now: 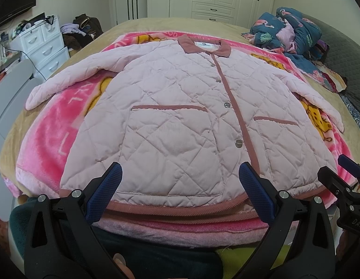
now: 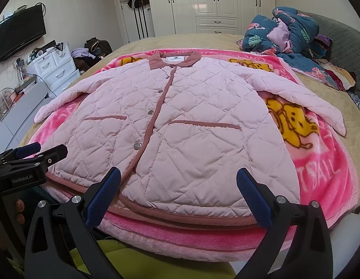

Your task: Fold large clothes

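Pink quilted jacket point(image 1: 180, 116) with dusty-rose corduroy trim lies buttoned and face-up on a fleecy pink cartoon blanket point(image 1: 52, 144) across the tan-covered bed point(image 2: 238, 40) — sleeves splayed outward, probably smoothed flat so folding can start cleanly. Left gripper point(image 1: 180, 193) and right gripper point(image 2: 178, 195) hover just short of the ribbed hem, fingers spread wide and empty — likely poised to pinch it.

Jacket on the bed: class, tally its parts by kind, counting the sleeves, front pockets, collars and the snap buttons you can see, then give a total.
Sleeves: 2
Pockets: 2
Collar: 1
Snap buttons on the jacket: 4 clearly visible
Total: 9
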The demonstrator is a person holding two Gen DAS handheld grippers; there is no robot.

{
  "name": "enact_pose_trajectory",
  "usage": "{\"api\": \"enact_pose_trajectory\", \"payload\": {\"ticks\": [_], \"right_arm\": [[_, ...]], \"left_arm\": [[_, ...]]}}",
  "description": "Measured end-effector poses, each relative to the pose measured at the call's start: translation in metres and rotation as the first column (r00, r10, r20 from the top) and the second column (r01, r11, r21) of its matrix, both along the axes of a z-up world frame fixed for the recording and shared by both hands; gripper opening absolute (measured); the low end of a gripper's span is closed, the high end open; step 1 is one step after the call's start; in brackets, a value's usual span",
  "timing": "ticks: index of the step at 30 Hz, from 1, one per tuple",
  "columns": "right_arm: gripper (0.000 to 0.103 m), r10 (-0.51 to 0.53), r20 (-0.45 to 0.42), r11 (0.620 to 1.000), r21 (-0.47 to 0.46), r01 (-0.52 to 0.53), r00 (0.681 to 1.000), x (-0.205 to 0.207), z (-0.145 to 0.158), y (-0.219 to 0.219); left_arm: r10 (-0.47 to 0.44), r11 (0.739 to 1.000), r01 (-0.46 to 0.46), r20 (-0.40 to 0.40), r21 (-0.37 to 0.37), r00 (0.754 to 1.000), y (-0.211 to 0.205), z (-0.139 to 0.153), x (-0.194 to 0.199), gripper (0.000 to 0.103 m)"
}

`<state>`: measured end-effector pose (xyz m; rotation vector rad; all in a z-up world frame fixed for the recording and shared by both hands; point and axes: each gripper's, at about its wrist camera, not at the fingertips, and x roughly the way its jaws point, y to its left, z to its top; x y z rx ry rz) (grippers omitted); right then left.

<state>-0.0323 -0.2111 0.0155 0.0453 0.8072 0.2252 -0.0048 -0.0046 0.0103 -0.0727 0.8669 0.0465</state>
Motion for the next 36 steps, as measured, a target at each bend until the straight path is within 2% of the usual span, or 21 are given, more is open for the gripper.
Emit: {"api": "enact_pose_trajectory", "payload": {"ticks": [24,36], "right_arm": [[0.099,0.007,-0.006,1.000,0.009,-0.007,1.000,0.002,-0.003,0.001],[0.099,0.020,-0.010,0.999,0.051,-0.019,1.000,0.028,0.000,-0.001]], "left_arm": [[0.001,1.000,-0.001,-0.003,0.002,1.000,-0.001,0.002,-0.002,0.094],[0.012,1.000,-0.012,-0.006,0.001,1.000,0.004,0.002,0.018,0.094]]}}
